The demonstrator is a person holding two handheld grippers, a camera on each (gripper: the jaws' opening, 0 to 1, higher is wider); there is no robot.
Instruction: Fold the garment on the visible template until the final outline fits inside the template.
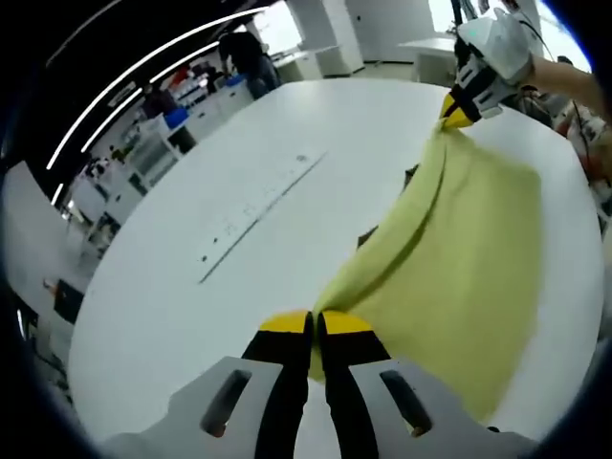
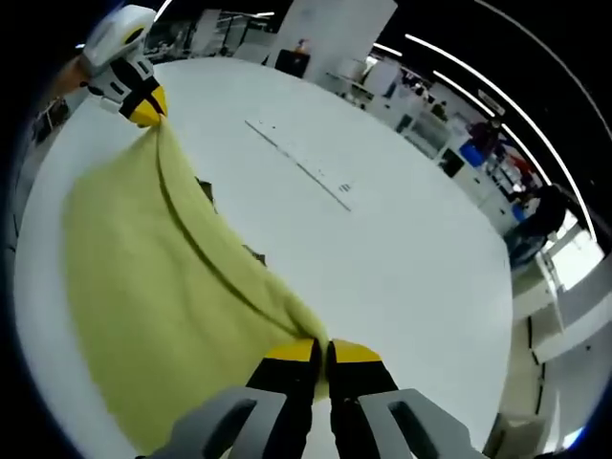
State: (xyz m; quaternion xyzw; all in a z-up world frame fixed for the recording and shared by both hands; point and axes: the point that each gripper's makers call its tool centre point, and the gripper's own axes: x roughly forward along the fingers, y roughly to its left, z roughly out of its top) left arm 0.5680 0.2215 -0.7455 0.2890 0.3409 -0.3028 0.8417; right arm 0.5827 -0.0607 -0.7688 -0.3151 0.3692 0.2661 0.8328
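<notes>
1. Looking along the left gripper in the left gripper view, its yellow-tipped jaws are pressed together on one corner of the yellow garment, pinching the cloth between them.
2. From that pinch the garment stretches away toward the upper right of this view, a folded ridge running along its upper edge, and the rest of the cloth spreads to the right over the white bench.
3. At the far end the right gripper enters from the upper right, its jaws closed on the opposite corner of the garment, so the cloth hangs taut between the two grippers.
4. A long thin line of marks lies on the bench to the left of the garment, well apart from it.
5. Small dark patches peek out at the cloth's left edge; what they are cannot be told.
6. In the right gripper view, the right gripper shows its jaws pinching the garment at the near corner.
7. The cloth runs up to the left gripper, gripping the far corner at the upper left.
8. The bench lies bare to the right, with the line of marks beyond the cloth.
</notes>
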